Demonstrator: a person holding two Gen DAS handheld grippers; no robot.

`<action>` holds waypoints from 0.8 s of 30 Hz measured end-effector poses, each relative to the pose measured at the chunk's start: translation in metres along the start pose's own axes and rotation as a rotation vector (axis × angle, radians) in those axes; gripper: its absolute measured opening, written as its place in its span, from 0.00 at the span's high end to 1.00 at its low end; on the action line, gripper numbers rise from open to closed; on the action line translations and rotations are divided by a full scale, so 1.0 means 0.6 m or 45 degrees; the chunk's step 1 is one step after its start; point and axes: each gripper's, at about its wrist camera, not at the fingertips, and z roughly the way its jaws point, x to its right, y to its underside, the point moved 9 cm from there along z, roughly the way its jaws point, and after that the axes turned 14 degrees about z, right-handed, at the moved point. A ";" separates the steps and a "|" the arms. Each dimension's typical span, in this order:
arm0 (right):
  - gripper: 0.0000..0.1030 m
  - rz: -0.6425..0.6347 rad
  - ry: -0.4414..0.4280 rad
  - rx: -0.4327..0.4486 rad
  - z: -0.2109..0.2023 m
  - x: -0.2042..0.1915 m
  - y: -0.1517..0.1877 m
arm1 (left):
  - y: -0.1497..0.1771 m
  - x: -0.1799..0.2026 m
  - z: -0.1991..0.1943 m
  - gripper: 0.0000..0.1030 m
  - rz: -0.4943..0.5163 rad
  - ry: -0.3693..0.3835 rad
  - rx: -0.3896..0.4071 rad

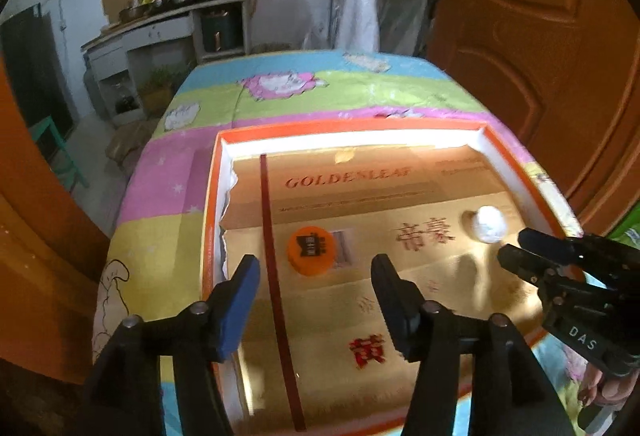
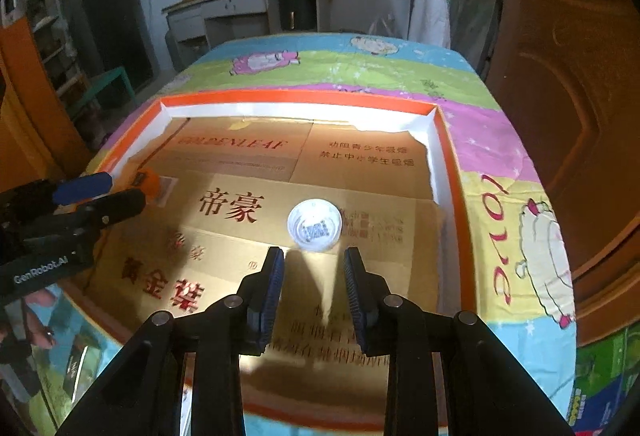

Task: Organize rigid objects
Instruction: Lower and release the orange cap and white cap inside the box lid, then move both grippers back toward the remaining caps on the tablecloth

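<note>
Left gripper jaws stand wide, nothing in them, the orange cap lying free on the gold liner just beyond, mid-frame. Right gripper jaws sit narrowly apart and empty, the white cap just ahead at frame center. Both caps rest inside the orange-rimmed box. To grab well, I'd widen the right jaws first, then straddle the rim squarely.

The gold cardboard liner in the orange tray says "GOLDENLEAF" in red, plus big red Chinese characters 帝豪 and 黄金葉. There's smaller Chinese print on its far right panel, too fuzzy for me. The right gripper body reads "DAS", and the left gripper has "GenRobot.AI" on it.
</note>
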 end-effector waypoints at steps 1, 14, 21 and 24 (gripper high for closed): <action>0.69 0.007 -0.009 0.013 -0.008 -0.001 0.001 | 0.000 0.004 -0.011 0.44 0.000 0.027 0.021; 0.69 0.037 -0.120 0.142 -0.153 -0.044 0.070 | 0.040 0.013 -0.150 0.44 -0.068 -0.061 0.209; 0.69 0.016 -0.108 0.192 -0.210 -0.066 0.128 | 0.067 0.044 -0.226 0.44 -0.020 -0.155 0.310; 0.69 0.003 -0.106 0.211 -0.233 -0.073 0.148 | 0.081 0.057 -0.258 0.44 -0.028 -0.153 0.342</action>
